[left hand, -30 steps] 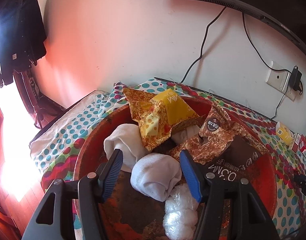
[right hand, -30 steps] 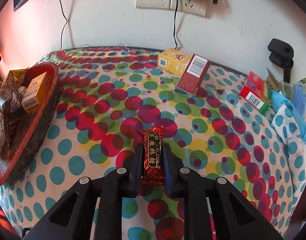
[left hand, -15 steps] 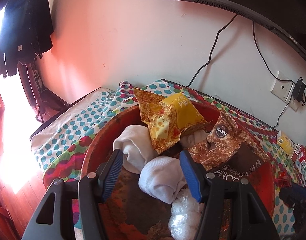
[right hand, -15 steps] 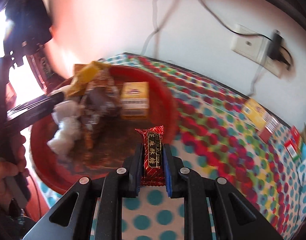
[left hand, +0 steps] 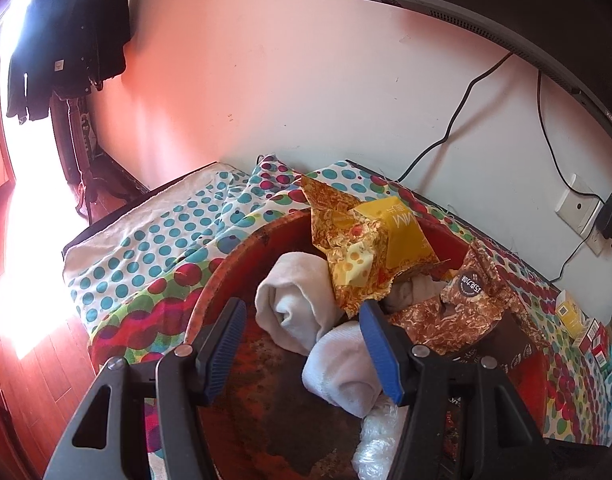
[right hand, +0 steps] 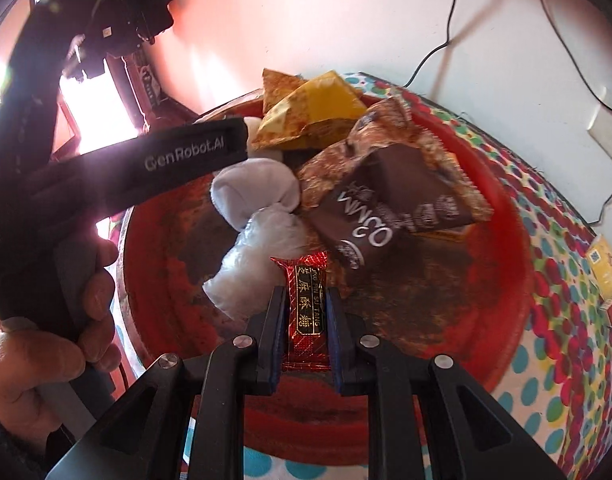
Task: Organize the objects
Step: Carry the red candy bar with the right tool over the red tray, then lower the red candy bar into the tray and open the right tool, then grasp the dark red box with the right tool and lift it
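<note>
Now the right gripper (right hand: pixel 305 312) is clamped on a red candy bar (right hand: pixel 306 312), pads pressed to its two long sides, and holds it over the near part of the red tray (right hand: pixel 501 248). I judge the bar is about to be dropped in; whether it hangs just above the tray floor or already touches it I cannot tell.

The left gripper (left hand: pixel 302 344) stands open and holds nothing, its fingers (left hand: pixel 222 344) spread over the far side of the same tray, with a white sock (left hand: pixel 337 364) lying between them but not squeezed. The person's hand (right hand: pixel 46 328) on that gripper's handle shows at the left of the right wrist view.

Risks, as I read them:
- The tray is crowded. A clear plastic wad (right hand: pixel 258 264) sits just left of the bar's tip and a brown packet (right hand: pixel 385 208) lies just beyond it (leaning, and loosely stacked). Letting go here could set the bar on the plastic, from which it may slide.
- Pushing forward before opening could nudge the brown packet or the yellow packet (right hand: pixel 317 112) behind it toward the far rim.
- The two grippers share little room; the left one's arm crosses over the tray, so a swing to the left could knock them together.
- The foil wrapper looks slick, and may cling to one pad on release.
</note>
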Motion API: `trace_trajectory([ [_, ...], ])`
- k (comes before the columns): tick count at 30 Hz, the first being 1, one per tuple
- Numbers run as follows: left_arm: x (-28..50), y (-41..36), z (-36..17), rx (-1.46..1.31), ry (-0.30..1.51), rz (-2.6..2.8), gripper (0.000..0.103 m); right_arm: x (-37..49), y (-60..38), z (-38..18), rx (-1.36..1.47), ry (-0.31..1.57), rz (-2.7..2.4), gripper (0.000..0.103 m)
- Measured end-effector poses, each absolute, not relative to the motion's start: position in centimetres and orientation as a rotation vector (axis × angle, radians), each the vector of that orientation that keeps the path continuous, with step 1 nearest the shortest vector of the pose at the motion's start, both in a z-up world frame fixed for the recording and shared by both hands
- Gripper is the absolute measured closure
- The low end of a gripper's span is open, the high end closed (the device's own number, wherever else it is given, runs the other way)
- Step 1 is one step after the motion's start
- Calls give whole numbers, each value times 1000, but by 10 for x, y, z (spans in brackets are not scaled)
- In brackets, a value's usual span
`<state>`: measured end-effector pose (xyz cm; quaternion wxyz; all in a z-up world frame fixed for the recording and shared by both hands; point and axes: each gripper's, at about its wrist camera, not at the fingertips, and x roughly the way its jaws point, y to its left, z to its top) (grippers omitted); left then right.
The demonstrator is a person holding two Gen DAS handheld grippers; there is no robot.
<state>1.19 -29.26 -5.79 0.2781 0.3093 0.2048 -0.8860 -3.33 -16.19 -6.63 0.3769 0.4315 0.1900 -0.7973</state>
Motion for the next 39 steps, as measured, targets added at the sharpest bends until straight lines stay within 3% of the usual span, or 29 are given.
trace_trajectory([
  [7, 11, -293, -60, 839, 549, -2375, 42, -40, -167, -75, 1121, 469, -2011, 83],
  [10, 11, -292, -59, 837, 538, -2374, 42, -42, -151, -65, 1071, 418, -2046, 50],
  [11, 11, -292, -59, 836, 539, -2375, 42, -42, -143, -59, 1047, 404, -2072, 48],
  [15, 11, -293, -60, 839, 549, -2367, 42, -61, -104, -40, 1004, 375, -2203, 48],
  [18, 11, -291, -59, 841, 540, -2371, 42, -103, -64, -34, 1030, 302, -2351, 41],
  [28, 6, -282, -59, 851, 483, -2389, 42, -234, 58, -54, 1196, 47, -2774, 40],
  [34, 1, -275, -61, 865, 434, -2404, 42, -271, 67, -72, 1271, -63, -2816, 34],
  [39, -2, -269, -63, 876, 386, -2416, 42, -290, 53, -86, 1321, -15, -2825, 34],
])
